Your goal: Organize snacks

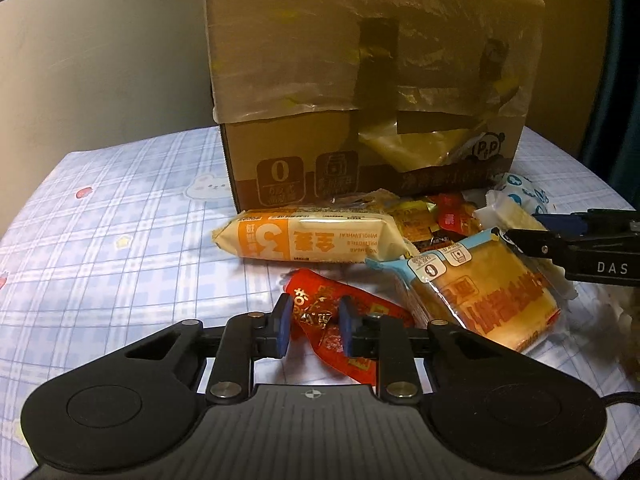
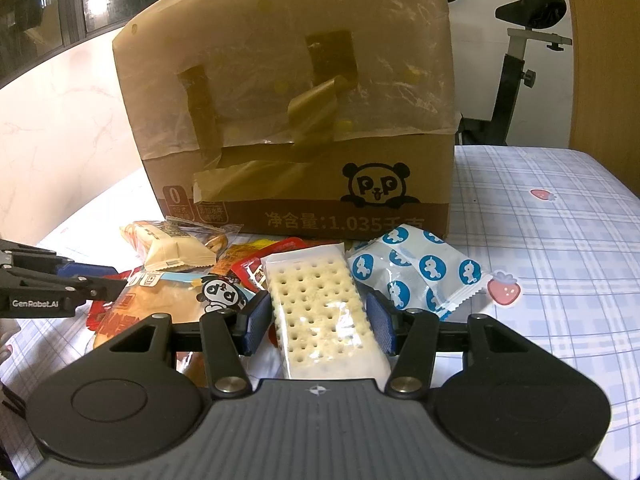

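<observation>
While most snacks lie heaped on the checked cloth before the cardboard box, the left gripper pinches a red packet and the right gripper clasps a perforated cracker pack; sorting seems barely begun.

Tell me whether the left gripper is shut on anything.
Shut on the red snack packet: the left gripper has its blue pads pressing the wrapper's sides.
</observation>
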